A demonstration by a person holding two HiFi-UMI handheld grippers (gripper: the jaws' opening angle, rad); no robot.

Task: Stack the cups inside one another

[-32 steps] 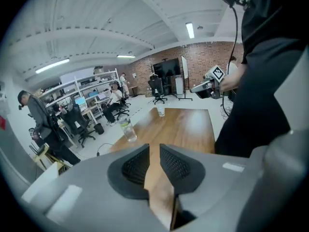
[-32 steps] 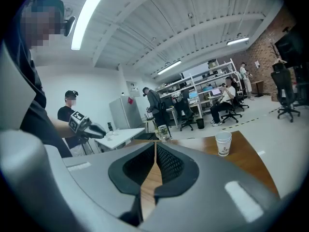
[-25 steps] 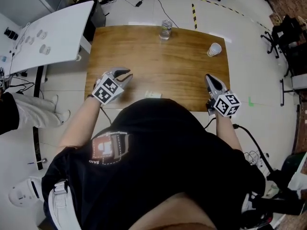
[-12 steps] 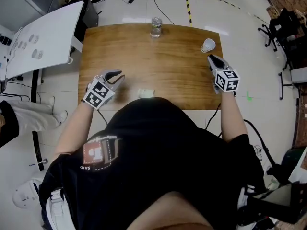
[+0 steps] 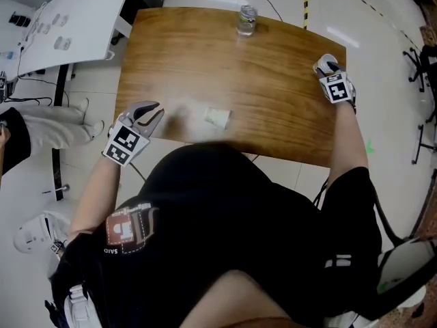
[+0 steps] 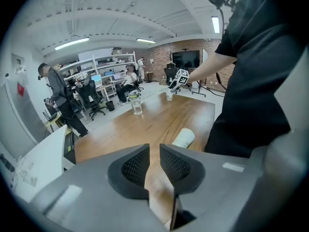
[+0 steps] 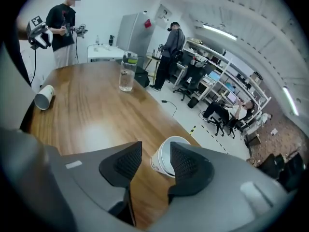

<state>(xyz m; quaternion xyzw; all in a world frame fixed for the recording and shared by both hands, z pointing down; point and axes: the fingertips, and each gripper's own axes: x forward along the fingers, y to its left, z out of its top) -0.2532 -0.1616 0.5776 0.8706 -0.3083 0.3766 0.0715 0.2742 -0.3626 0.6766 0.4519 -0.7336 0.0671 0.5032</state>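
A long rectangular table of brown wood (image 5: 205,60) lies under both tools. The right gripper (image 7: 155,149) is out at its far right corner, and its jaws have just been opening: they stand wide apart and released. An upright white paper cup (image 7: 162,164) stands just ahead of their tips, partly behind the right-hand jaw, with neither pad pressing on it. The left gripper (image 5: 151,109) hovers at the near left edge, its jaws drawn in to a narrow slit with only bare wood showing through, grasping nothing. A clear glass jar (image 5: 246,19) stands at the far edge, well ahead of the left gripper. A second white paper cup (image 5: 217,118) lies on its side near the left gripper, to its right.
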